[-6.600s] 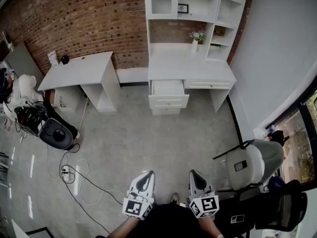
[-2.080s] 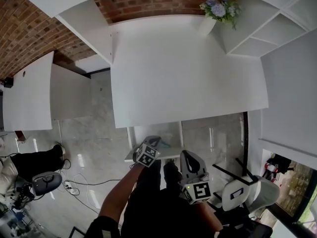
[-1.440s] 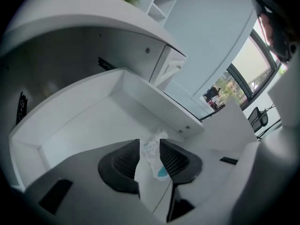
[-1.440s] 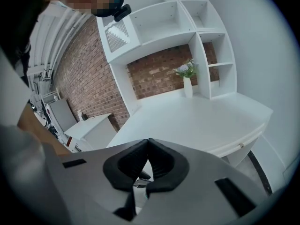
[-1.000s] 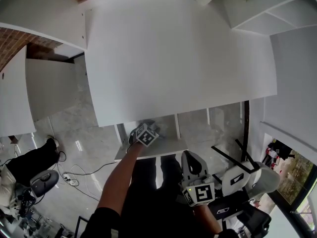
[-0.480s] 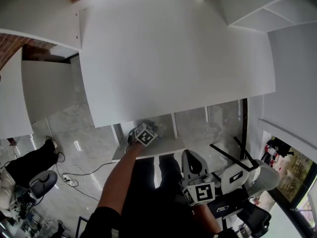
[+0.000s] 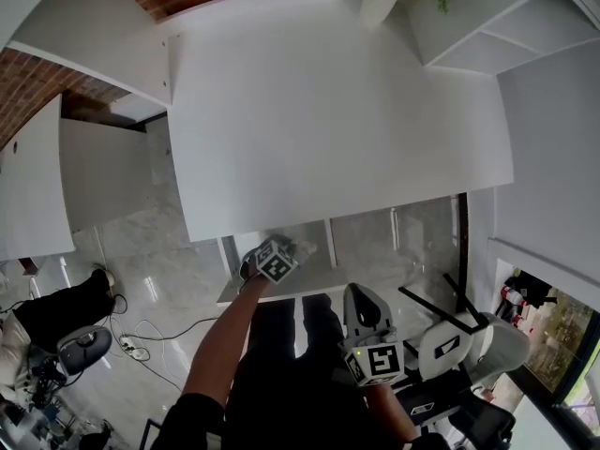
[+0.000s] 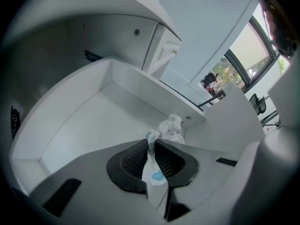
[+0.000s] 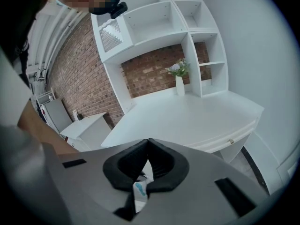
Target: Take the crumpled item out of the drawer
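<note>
**Left gripper pinching the crumpled item at the open drawer**

A broad white desk worktop (image 7: 337, 120) fills most of the head view. White shelving (image 9: 154, 18) stands along the back of it against a red brick wall (image 9: 150, 69). A slim white vase of pale flowers (image 7: 380, 3) is at the worktop's far edge.

Under the near edge of the worktop a shallow white drawer (image 7: 319, 275) stands pulled out. Its bare floor and low walls show in the left gripper view (image 8: 98, 125).

The person's bare left arm (image 7: 220, 345) reaches forward to the drawer and carries the left gripper (image 7: 287, 249). The dark ribbed pads of this gripper (image 8: 151, 142) are pressed together on a thin edge of the crumpled white wrapper with blue print (image 8: 171, 128). The bulk of the wrapper bunches just past the tips, over the drawer's interior near one side wall. Whether it touches the drawer floor cannot be told. From the head view it is a small pale lump (image 7: 303, 248) beside the marker cube.

The right gripper (image 7: 360, 295) is held low and near the body, well apart from the drawer. Its pads (image 9: 148, 146) are pressed together with nothing between them, and it points at the worktop.
</note>
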A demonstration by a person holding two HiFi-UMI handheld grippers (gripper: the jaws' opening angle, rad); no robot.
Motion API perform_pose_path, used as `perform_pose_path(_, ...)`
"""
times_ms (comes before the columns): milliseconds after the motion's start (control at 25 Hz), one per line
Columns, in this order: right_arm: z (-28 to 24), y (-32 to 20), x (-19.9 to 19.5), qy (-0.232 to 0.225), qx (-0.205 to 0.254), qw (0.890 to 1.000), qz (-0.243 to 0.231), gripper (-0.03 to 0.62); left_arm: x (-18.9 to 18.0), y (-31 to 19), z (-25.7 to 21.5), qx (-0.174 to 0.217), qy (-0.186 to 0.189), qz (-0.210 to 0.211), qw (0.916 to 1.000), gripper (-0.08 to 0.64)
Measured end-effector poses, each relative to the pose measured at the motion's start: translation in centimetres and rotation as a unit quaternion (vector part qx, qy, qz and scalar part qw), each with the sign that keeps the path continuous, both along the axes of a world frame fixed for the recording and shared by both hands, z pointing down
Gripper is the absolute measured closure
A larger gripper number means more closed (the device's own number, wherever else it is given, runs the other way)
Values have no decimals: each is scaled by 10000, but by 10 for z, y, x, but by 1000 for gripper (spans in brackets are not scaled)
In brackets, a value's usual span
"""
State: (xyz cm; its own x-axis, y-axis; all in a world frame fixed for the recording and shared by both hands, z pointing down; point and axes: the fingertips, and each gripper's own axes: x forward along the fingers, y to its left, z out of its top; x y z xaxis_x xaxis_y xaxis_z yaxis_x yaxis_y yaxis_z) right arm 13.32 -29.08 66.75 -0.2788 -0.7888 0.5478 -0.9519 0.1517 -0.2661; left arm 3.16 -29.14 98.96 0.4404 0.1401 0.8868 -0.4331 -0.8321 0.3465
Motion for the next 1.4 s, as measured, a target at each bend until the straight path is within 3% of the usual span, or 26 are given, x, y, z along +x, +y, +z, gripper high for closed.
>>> perform_pose_path(400,-43,28,9,-11,376,9991,-207,578,-8,2,-87,772,-49,-362,9963,494)
perform_pose_path(600,-77,43,9,-141,849,9951,-496,578,-17,-7,-151,1604,117,-1105,9808,495)
perform_pose_path(760,-108,67,0,-172,1054,9904,-882,578,-36,7,-215,2171,291,-1831,9584,495)
perform_pose_path(960,-132,91,-16,-215,1337,9817,-1340,578,-65,40,-284,2827,548,-2638,9206,495)
perform_pose_path(1120,-152,101,-30,-227,1504,9766,-1521,578,-90,70,-333,3131,671,-3157,8932,496)
perform_pose_path(1400,-180,116,-56,-143,1711,9731,-1539,578,-137,107,-408,3677,1075,-3999,8327,497)
